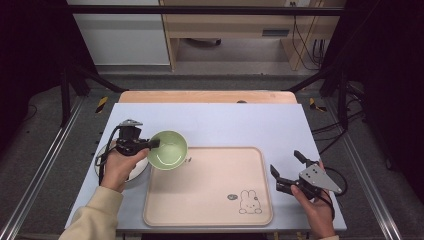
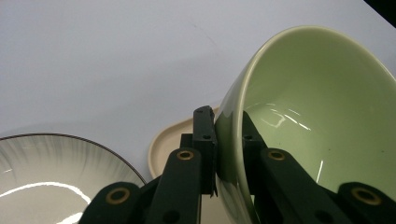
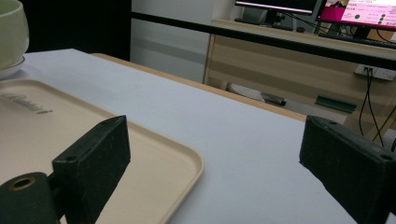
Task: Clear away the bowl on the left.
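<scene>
My left gripper [image 2: 229, 154] is pinching the rim of the green bowl [image 1: 167, 149], one jaw outside the wall and one inside, so the whole bowl hangs off that one thin bite. It's tilted pretty hard, open side facing away from my hand, sitting over the near-left corner of the tray [image 1: 210, 200] and just beside the white plate [image 1: 137, 170] under my left hand [image 1: 119, 165]. Right gripper [image 1: 285, 172] is spread wide with nothing in it, parked off the tray's right edge over the table [image 1: 225, 125]. What bugs me here: glazed ceramic is slick, and a rim pinch on a tilted bowl lets the weight try to swing it around the pads, so I reckon it could rotate or slide out and drop onto the tray edge or clip the plate. If I set it down still tilted, it may land on its side wall and roll instead of settling on its foot. Coming in low could also knock the bowl's bottom on the tray lip. As for writing, the tray has a little bunny drawing [image 1: 250, 202] near its right corner with a small dark mark [image 1: 232, 197] beside it, and the right gripper view catches some printed lettering [image 3: 25, 106] on the tray, too skewed for me to read.
</scene>
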The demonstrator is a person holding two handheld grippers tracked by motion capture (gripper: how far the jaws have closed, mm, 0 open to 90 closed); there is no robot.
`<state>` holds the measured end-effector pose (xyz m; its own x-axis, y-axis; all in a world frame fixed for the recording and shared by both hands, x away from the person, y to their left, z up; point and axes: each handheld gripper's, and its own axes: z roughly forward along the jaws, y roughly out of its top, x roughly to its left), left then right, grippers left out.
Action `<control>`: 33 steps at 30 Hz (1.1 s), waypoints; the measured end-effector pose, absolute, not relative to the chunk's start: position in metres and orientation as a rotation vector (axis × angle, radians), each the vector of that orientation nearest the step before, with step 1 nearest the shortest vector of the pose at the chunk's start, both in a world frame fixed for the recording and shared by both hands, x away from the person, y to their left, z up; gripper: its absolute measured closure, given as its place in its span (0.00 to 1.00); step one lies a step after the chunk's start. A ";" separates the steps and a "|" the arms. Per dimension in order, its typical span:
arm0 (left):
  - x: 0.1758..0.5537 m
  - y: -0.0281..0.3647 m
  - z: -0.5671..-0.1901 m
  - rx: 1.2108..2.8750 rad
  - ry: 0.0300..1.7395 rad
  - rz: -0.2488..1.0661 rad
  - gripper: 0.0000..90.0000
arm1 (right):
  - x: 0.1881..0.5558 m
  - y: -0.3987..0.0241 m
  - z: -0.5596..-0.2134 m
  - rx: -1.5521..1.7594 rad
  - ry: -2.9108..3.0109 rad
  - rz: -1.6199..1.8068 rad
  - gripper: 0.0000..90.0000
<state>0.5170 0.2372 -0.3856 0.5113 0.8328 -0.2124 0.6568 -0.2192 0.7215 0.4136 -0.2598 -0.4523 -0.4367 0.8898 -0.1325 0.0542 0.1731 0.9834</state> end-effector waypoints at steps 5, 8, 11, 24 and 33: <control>0.515 0.230 -0.384 1.952 1.200 0.277 0.92 | 0.414 -0.260 -0.454 0.928 1.656 1.397 0.13; 0.515 0.227 -0.383 1.956 1.190 0.273 0.92 | 0.414 -0.259 -0.456 0.931 1.645 1.408 0.13; 0.514 0.220 -0.382 1.960 1.177 0.254 0.92 | 0.414 -0.259 -0.457 0.914 1.644 1.392 0.14; 0.510 0.197 -0.383 1.989 1.122 0.226 0.92 | 0.414 -0.257 -0.459 0.952 1.673 1.424 0.15; 0.507 0.176 -0.385 2.040 1.059 0.229 0.92 | 0.415 -0.259 -0.460 0.934 1.647 1.419 0.14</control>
<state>0.5065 0.1760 -0.3846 0.6320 0.7507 -0.1922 0.6042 -0.3222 0.7288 0.4148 -0.2593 -0.4596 -0.4474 0.8906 -0.0814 0.0513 0.1164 0.9919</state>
